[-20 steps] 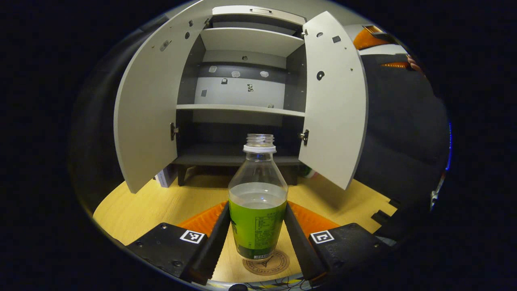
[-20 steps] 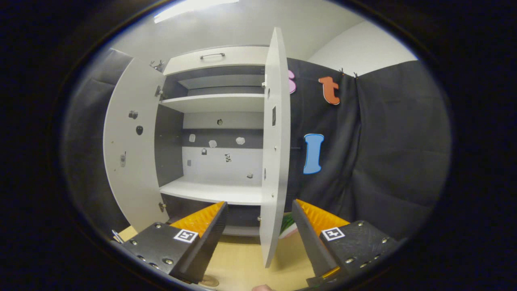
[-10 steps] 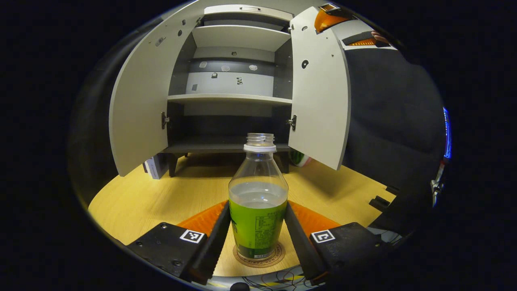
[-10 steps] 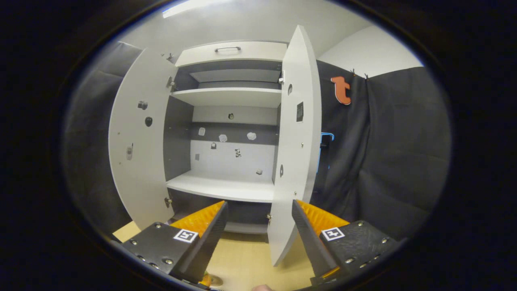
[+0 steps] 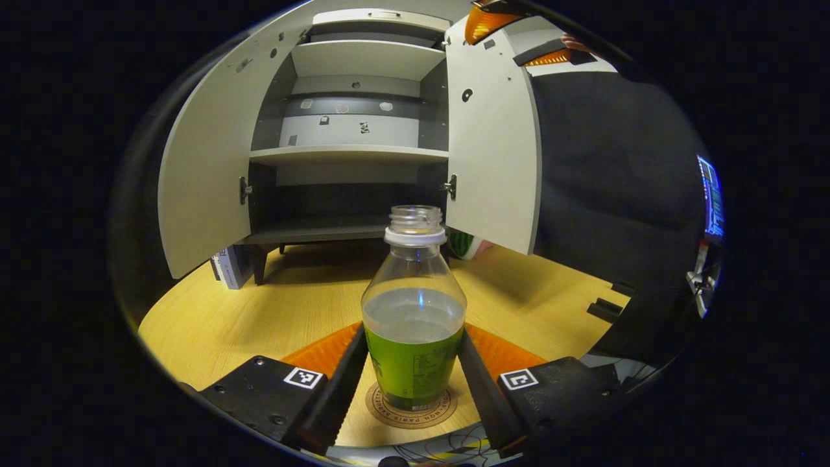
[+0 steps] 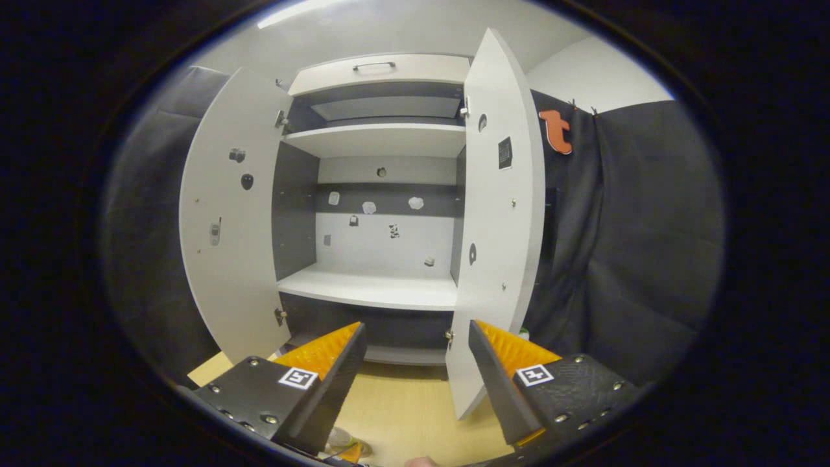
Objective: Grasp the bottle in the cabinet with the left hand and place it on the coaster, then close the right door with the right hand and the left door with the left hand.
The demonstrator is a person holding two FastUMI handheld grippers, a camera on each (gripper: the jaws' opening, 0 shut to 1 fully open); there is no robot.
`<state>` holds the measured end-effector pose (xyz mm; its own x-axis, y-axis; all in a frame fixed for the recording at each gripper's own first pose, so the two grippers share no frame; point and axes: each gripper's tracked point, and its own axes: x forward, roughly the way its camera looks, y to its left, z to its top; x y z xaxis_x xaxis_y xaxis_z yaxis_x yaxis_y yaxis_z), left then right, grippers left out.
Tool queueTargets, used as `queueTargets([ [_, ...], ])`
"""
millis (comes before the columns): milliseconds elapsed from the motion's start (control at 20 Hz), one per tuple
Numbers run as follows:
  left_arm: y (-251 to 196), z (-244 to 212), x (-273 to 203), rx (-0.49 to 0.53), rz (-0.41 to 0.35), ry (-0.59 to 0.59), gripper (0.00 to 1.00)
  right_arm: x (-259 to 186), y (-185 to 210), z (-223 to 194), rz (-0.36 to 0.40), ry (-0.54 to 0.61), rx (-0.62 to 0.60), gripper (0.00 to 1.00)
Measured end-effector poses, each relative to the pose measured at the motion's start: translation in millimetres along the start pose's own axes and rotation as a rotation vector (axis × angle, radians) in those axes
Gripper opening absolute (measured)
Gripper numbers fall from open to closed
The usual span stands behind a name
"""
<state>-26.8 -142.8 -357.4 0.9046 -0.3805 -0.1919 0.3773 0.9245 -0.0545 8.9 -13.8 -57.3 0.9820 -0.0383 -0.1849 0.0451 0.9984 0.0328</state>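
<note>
The clear, uncapped bottle (image 5: 414, 337) with a green label and some liquid stands upright on the round brown coaster (image 5: 389, 412) on the wooden table. My left gripper (image 5: 412, 329) is shut on it, one finger against each side of the label. The grey cabinet (image 5: 350, 154) stands behind with both doors open: the left door (image 5: 201, 175) and the right door (image 5: 493, 149). My right gripper (image 6: 418, 332) is open and held high, with the lower edge of the right door (image 6: 499, 259) just past its fingers. It also shows in the left gripper view as the other gripper (image 5: 519, 39) behind that door's top.
The cabinet shelves (image 6: 369, 292) are bare. A small box (image 5: 227, 266) leans by the cabinet's left leg, and a green striped thing (image 5: 463, 243) lies behind the right door. A lit screen (image 5: 710, 194) hangs at far right. Black cloth covers the wall to the right.
The bottle has come down onto the coaster, where it was hanging just off it. My right gripper has swung around the right door, so its inner face now shows.
</note>
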Motion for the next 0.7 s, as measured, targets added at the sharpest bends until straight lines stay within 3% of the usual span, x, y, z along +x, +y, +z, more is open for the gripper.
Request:
queueTargets([
  [100,2.7,4.6,-4.6,0.008,0.013,-0.004,0.87,-1.1,-6.2,0.2,-0.007,0.0,0.011,0.96],
  [400,-12.7,31.0,-5.4,0.024,-0.05,-0.002,0.92,-16.8,-38.8,11.0,-0.033,-0.018,0.039,0.96],
  [700,-7.5,74.8,-6.4,0.031,0.0,-0.006,0.93,-41.7,-85.8,15.4,-0.06,-0.062,0.076,0.95],
])
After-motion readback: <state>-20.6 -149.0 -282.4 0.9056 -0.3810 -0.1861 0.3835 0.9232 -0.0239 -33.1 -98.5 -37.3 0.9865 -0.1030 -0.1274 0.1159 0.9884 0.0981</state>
